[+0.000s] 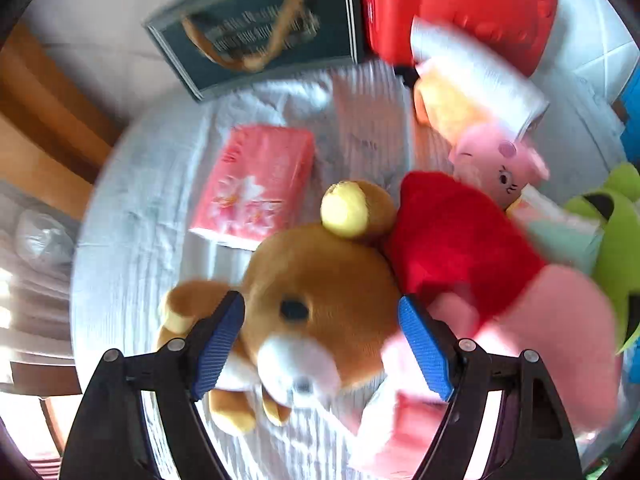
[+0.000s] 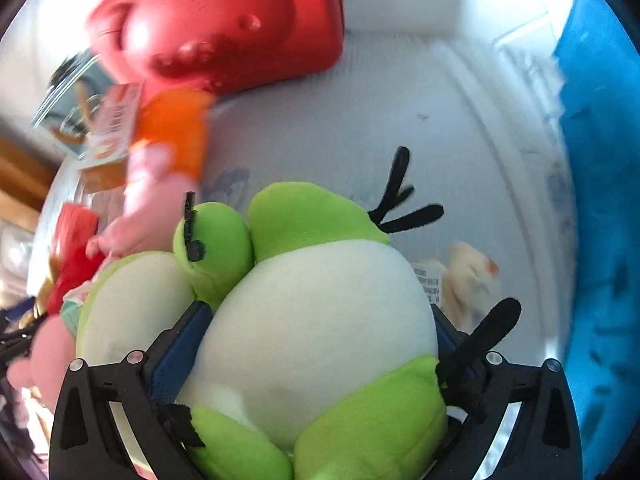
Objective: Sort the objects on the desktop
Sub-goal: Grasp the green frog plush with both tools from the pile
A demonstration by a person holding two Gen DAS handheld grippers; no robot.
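Left hand-held gripper (image 1: 321, 346) is hovering spread around the soft, light bear (image 1: 320, 292); right hand-held gripper (image 2: 316, 354) is pinching the squashy green plush (image 2: 320, 320), its tail at two o'clock.

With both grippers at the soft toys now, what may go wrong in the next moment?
1. The left gripper is open around the brown plush bear's head; the red-and-pink plush toy leans against the bear, so closing may snag it.
2. The right gripper presses the round green-and-white plush toy, which bulges wide; it may slip out.
3. A second green plush touches it and may be dragged along.
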